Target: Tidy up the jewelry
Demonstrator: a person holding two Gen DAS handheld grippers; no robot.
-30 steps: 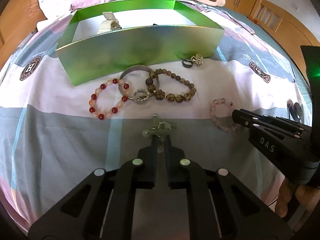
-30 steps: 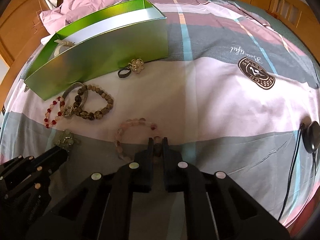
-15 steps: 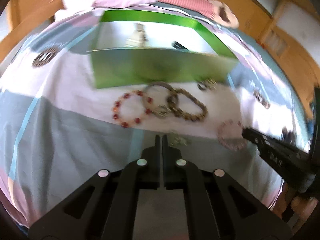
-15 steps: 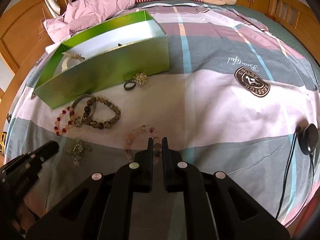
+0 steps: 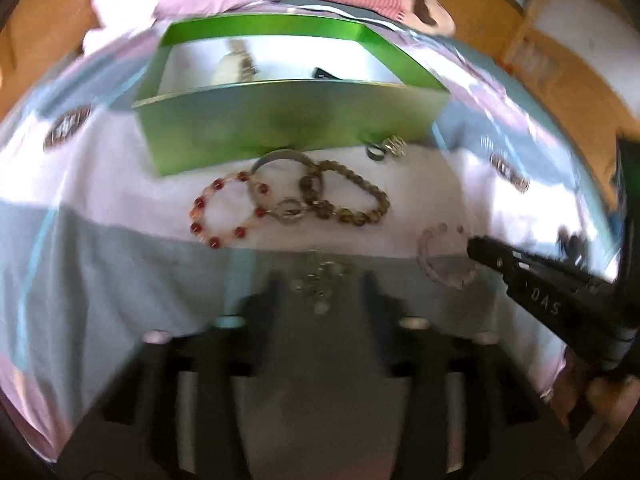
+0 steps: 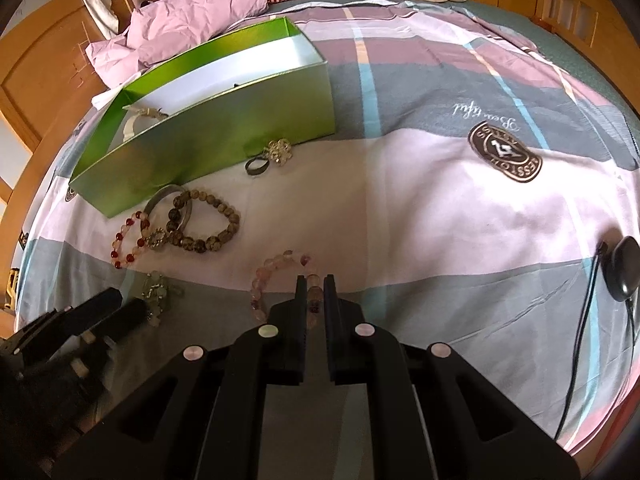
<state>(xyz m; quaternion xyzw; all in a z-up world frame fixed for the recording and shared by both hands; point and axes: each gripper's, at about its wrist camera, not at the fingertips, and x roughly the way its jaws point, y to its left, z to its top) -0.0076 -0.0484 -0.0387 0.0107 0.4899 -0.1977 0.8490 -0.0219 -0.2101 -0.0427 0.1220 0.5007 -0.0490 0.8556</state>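
The right gripper [image 6: 311,280] is seen, in its own sharp view, pinching one side of the pale pink beaded bracelet [image 6: 276,270], whose remaining beads lie on the pink and grey patchwork bedspread [image 6: 440,208]. In the blurred left wrist view that grip is hidden behind the right gripper's side [image 5: 476,246]. The left gripper [image 5: 320,284] is shown with its jaws spread wide on either side of the pale green charm trinket [image 5: 320,276], which lies loose on the bedspread. Only the right view shows the black round puck with its cable [image 6: 622,268]. In both views the open shiny green cardboard box [image 6: 224,136] stands behind the red and peach beaded bracelet [image 5: 228,212], the grey metal bangle [image 5: 280,158], the brown beaded bracelet [image 5: 348,196] and two small rings [image 5: 386,148]. One second earlier the left jaws were closed on the trinket; since then they have been opened, while the right gripper's pinch on the pink bracelet is unchanged
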